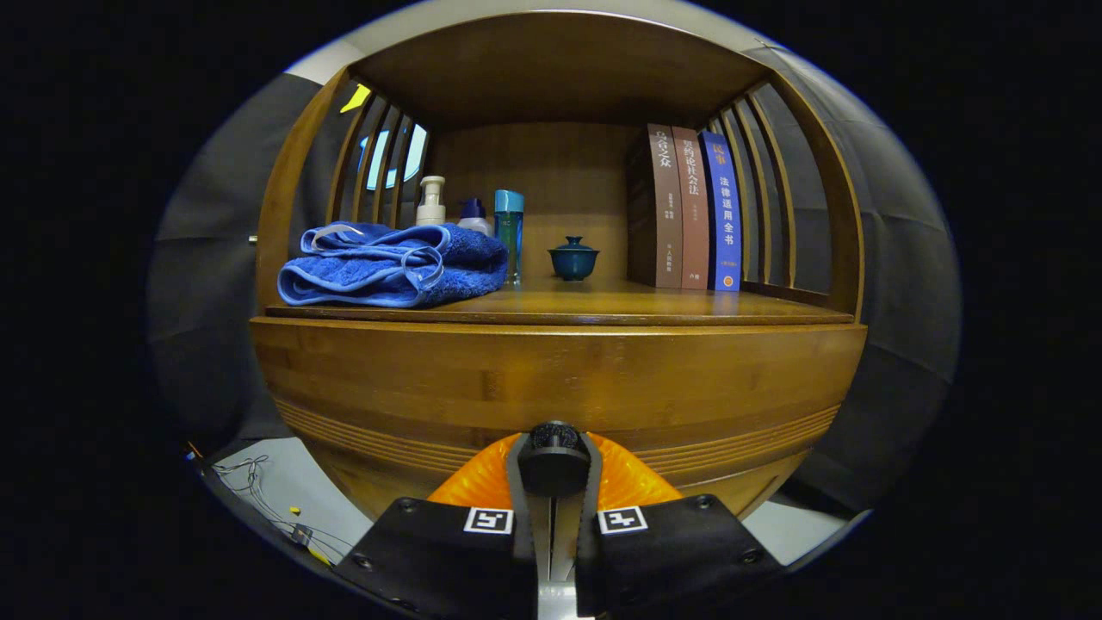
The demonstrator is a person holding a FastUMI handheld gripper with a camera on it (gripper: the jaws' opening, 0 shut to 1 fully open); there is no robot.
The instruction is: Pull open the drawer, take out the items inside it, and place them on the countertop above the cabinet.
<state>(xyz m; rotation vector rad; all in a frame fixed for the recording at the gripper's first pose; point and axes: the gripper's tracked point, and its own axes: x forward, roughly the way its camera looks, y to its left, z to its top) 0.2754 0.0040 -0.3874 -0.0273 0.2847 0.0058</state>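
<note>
A wooden cabinet fills the view straight ahead, and its drawer front [551,383] is the wide panel below the countertop [620,306]. A round black knob [554,465] sticks out of the drawer front at its lower middle. My gripper [554,448] is shut on this knob, one finger pressing each side. The drawer's inside is hidden behind its front panel, so I cannot see what it holds.
On the countertop lie a folded blue towel [392,264] at the left, a pump bottle [430,202], a blue bottle [509,234], a teal lidded cup [573,257] and three upright books [693,207] at the right. A shelf roof and slatted sides enclose it. Loose wires [258,491] lie lower left.
</note>
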